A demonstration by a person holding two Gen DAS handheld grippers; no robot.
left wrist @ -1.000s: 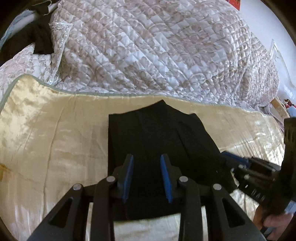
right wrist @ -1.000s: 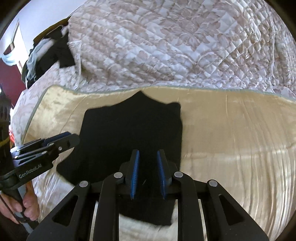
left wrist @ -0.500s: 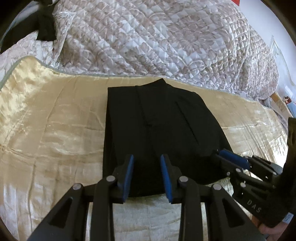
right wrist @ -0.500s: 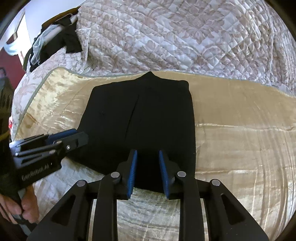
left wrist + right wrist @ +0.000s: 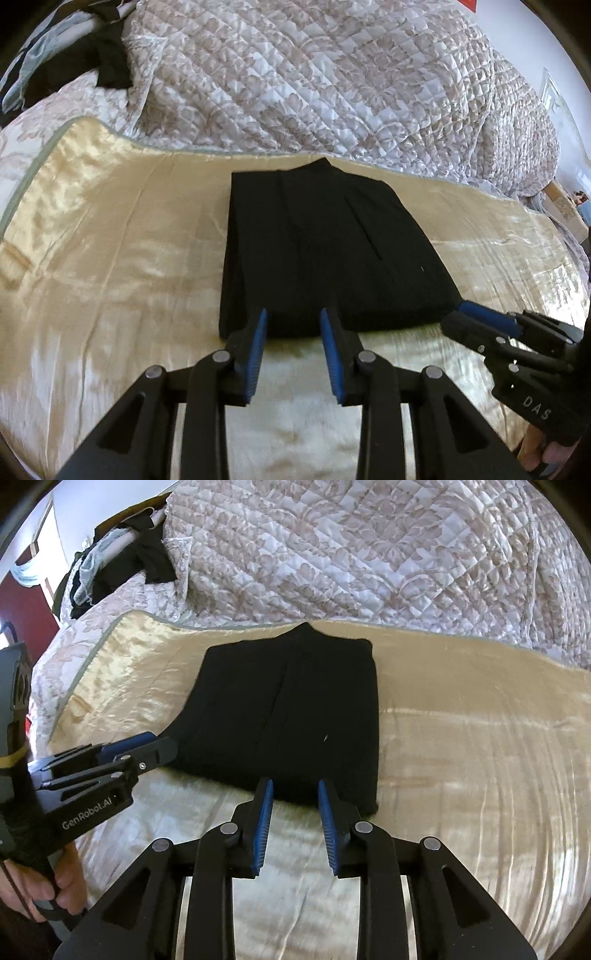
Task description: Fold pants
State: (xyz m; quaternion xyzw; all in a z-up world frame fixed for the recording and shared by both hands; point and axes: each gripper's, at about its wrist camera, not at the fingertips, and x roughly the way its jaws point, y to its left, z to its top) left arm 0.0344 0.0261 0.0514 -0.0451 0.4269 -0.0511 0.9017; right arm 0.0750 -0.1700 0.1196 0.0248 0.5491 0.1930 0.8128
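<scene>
A bed (image 5: 110, 277) spread with a glossy cream satin cover was seen, a quilted floral bedspread (image 5: 332, 81) heaped behind. The black pants (image 5: 325, 251) lay on it as a compact folded rectangle. The left gripper (image 5: 291, 325) and right gripper (image 5: 293, 794) were held parted and empty at its near edge, so folding was judged finished, only withdrawal remaining. "GenRobot.AI" and "DAS" were read on the tools

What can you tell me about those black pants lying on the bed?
The black pants are folded into a compact, roughly rectangular stack of dark matte cloth, with layered edges visible along one side and a small peak at the far end. They lie flat on a shiny golden satin sheet, just short of the quilted floral bedspread. Nothing grips them; both tools sit at the near edge, holding nothing.
</scene>
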